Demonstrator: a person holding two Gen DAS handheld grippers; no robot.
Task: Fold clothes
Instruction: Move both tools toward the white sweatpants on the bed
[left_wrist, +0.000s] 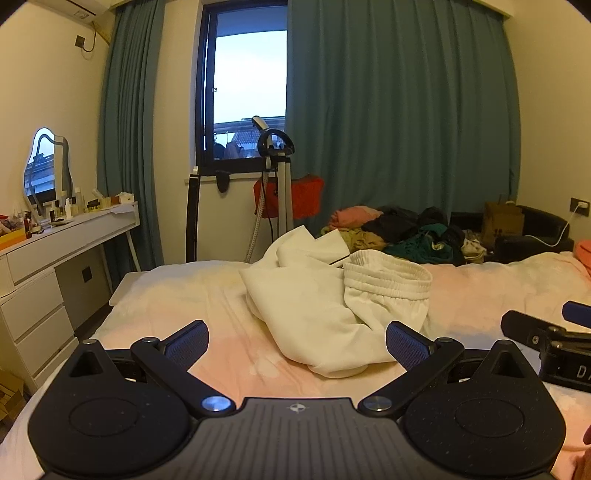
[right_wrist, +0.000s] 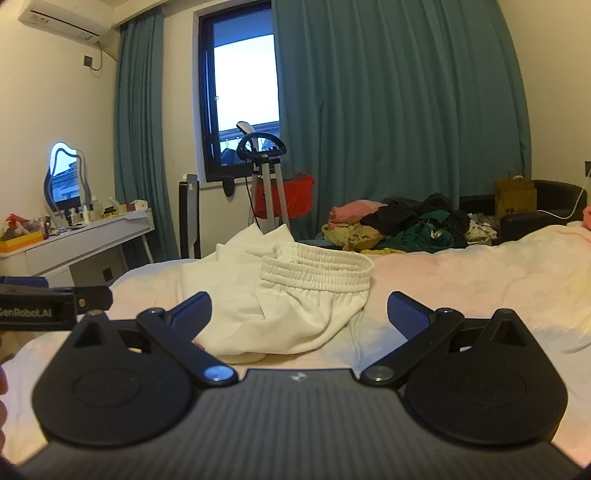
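Crumpled white trousers with an elastic waistband lie on the pink bed sheet. My left gripper hovers open just before their near edge, nothing between its fingers. In the right wrist view the same white trousers lie ahead, waistband facing me. My right gripper is open wide, just short of the cloth. Its side shows at the right edge of the left wrist view as the right gripper; the left gripper shows at the left edge of the right wrist view.
A heap of mixed clothes lies at the far side of the bed. A white dressing table with a mirror stands at the left. A garment steamer and a dark chair stand by the window. Teal curtains hang behind.
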